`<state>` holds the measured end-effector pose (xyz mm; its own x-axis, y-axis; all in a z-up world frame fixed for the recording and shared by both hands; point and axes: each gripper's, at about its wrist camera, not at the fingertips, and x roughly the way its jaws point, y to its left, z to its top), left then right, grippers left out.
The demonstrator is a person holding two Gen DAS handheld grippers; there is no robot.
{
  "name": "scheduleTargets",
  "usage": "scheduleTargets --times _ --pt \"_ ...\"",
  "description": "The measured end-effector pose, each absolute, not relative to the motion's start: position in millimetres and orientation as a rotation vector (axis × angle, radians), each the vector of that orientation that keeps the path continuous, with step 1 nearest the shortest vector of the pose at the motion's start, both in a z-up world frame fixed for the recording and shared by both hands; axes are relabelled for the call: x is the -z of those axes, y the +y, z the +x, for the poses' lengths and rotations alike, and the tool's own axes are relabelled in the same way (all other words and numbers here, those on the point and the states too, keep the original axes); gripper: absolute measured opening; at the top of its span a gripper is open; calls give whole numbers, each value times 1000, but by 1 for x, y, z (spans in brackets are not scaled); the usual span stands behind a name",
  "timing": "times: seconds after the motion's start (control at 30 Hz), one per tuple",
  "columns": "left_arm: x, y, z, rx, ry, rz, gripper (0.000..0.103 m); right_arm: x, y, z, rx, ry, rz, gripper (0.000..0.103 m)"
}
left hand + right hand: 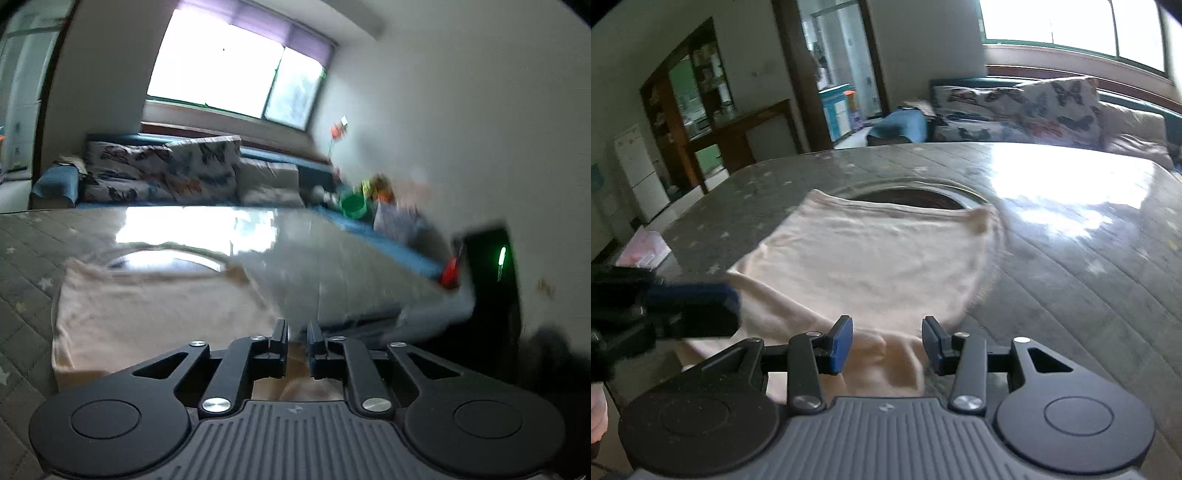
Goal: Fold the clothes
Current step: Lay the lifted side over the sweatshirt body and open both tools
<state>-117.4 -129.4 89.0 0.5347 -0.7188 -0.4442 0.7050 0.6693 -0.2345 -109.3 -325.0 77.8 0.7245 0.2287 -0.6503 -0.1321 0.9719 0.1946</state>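
A pale pink garment (871,254) lies spread on the grey quilted table cover (1071,266); it also shows in the left wrist view (147,314). My left gripper (297,339) has its jaws nearly together, with cloth showing between and below the fingers; whether it pinches the cloth is unclear through the blur. It also shows at the left edge of the right wrist view (683,310). My right gripper (886,343) is open, its blue pads either side of a raised fold of the garment at the near edge.
A round recess (908,195) in the table sits just beyond the garment. A sofa with butterfly cushions (1027,107) stands behind the table under the window. A black device with a green light (495,280) and toys (354,203) are at the right.
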Motion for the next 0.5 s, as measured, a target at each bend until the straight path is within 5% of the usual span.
scheduleTargets --times 0.17,0.5 --pt "-77 -81 -128 743 514 58 13 -77 -338 -125 -196 709 176 42" --pt "-49 -36 -128 595 548 240 31 -72 -323 -128 -274 727 204 42"
